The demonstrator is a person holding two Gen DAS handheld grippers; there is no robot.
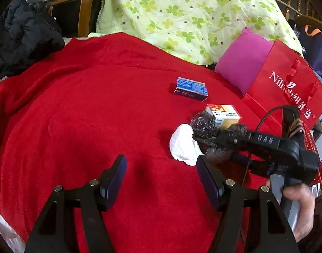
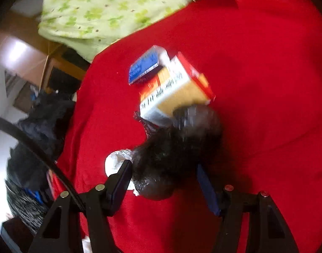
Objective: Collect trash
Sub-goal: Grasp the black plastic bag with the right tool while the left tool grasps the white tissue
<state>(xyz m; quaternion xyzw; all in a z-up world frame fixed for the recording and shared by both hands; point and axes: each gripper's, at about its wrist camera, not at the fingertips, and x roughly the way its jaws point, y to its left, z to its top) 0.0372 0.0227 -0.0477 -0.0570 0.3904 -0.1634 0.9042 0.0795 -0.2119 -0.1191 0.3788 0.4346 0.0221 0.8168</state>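
Note:
On the red blanket lies a cluster of trash: a crumpled black plastic bag, a white tissue wad and an orange-and-white box. A blue box lies a little farther off. My right gripper reaches in from the right, and its pads touch both sides of the black plastic bag. The tissue lies just outside its left finger, and the orange-and-white box lies beyond. My left gripper hovers open over the blanket, just left of the tissue, with nothing between its fingers.
A red gift bag and a magenta pillow stand at the right. A green clover-print quilt is piled behind. A black jacket lies at the far left. A person's hand holds the right gripper's handle.

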